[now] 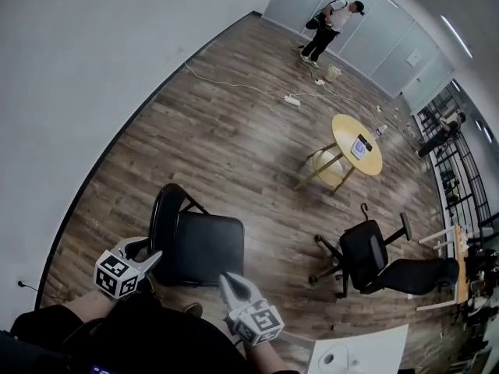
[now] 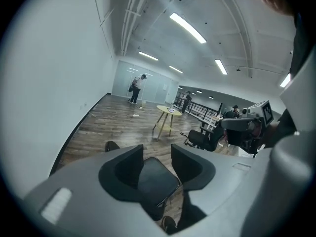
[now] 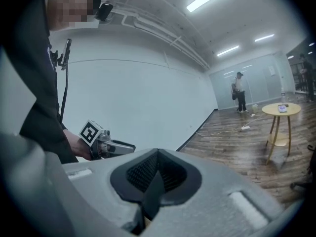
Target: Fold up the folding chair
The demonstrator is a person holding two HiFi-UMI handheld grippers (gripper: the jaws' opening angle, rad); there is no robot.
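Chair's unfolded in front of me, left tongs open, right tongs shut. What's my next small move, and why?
Probably ease the left tongs down to the seat edge of the folding chair and close there. They stand open and empty with the seat beyond their gap, and the chair stands unfolded. The right tongs are shut on nothing.

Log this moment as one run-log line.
phase: approach, fold not started | folding chair: unfolded, on floor | left hand-held gripper: open, empty, near chair | right hand-held gripper: shut, empty
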